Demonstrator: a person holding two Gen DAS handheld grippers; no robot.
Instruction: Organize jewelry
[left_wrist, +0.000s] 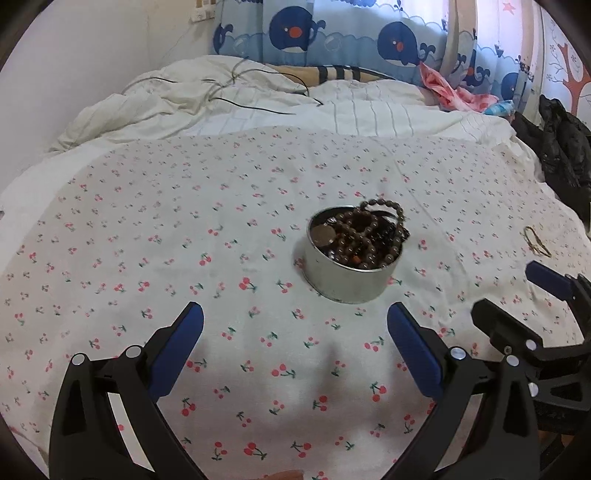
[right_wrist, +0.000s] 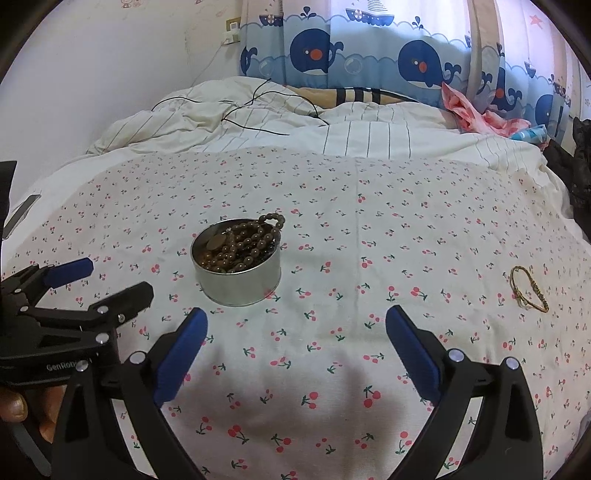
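Over a bed spread with a cherry-print sheet (right_wrist: 369, 206), the right gripper (right_wrist: 295, 332) hangs with its blue-padded fingers (right_wrist: 181, 354) spread wide and nothing between them. The left gripper (left_wrist: 295, 328) is beside it, jaws likewise wide apart and empty; in the right wrist view it shows at the left edge, and its black body carries white lettering that reads "GenRob", the rest cut off behind the right gripper's frame. Part of a hand (right_wrist: 14, 406) grips it from below.

Just ahead of both grippers stands a round metal tin (left_wrist: 343, 273), upright and open-topped, well filled with brown bead strands (left_wrist: 365, 236) and what looks like a coin or medallion against the inner wall. One loop of beads rises over the far rim. Nothing stands between the grippers and the tin.

Well to the right on the sheet lies a thin golden bracelet (right_wrist: 528, 290), a narrow loop lying flat, its long axis running from far-left to near-right, well apart from the tin.

Farther back lies a rumpled white striped duvet (right_wrist: 295, 122) with thin black cables (right_wrist: 258, 110) trailing across it, then a striped pillow and a whale-print curtain (right_wrist: 369, 55). Pink cloth (right_wrist: 476, 114) sits at the far right by the curtain, and dark clothing (left_wrist: 561, 147) is heaped at the bed's right edge. A wall socket with a plug (right_wrist: 232, 31) is on the wall at left.
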